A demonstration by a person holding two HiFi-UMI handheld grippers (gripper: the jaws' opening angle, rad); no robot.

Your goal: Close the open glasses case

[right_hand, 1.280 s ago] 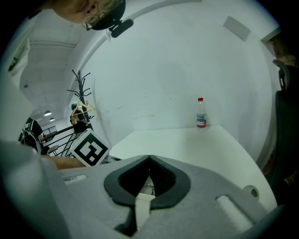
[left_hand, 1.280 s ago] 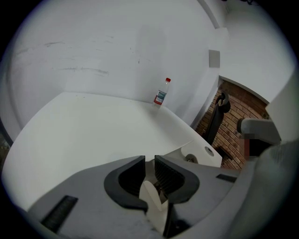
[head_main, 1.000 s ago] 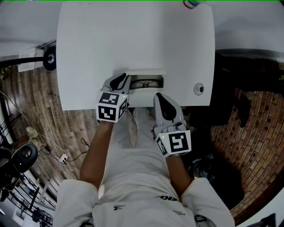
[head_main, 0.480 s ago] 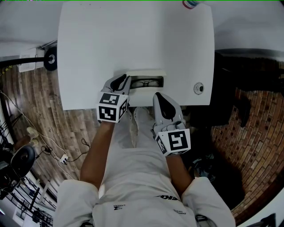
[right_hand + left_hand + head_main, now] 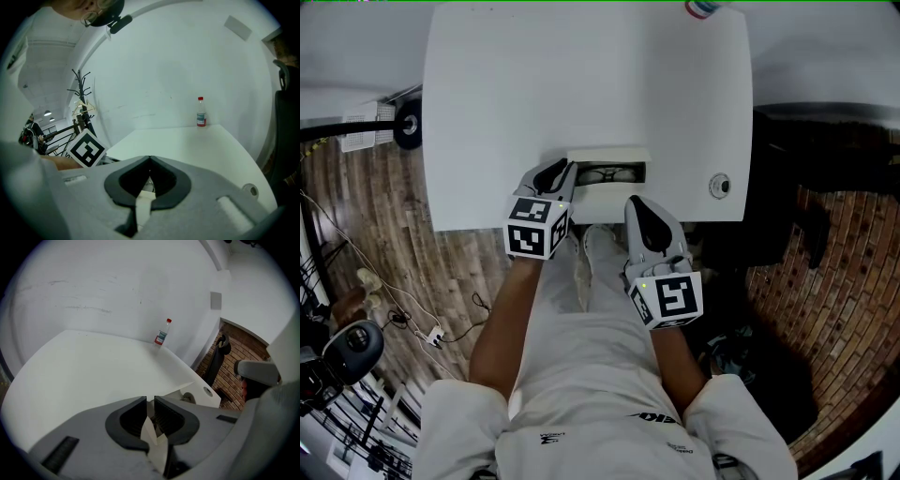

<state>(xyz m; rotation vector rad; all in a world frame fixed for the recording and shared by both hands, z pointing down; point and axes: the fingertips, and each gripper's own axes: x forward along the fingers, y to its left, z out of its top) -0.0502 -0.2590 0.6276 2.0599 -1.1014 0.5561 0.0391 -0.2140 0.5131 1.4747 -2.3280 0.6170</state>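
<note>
While one open glasses case (image 5: 607,176) is seen on the surface (image 5: 581,84), left tongs (image 5: 559,171) are held barely parted beside it, right tongs (image 5: 636,202) closed, empty.

A white table (image 5: 581,84) stretches ahead of the left gripper (image 5: 561,171) and the right gripper (image 5: 636,202). Far beyond both, at the table's far edge by the wall, a clear red-capped bottle (image 5: 161,333) stands upright. A round grommet hole (image 5: 719,187) lies right of the right gripper. Wooden floor (image 5: 366,234) with loose cables (image 5: 422,319) lies left of the left gripper, and brickwork (image 5: 834,281) lies right of the right one.
</note>
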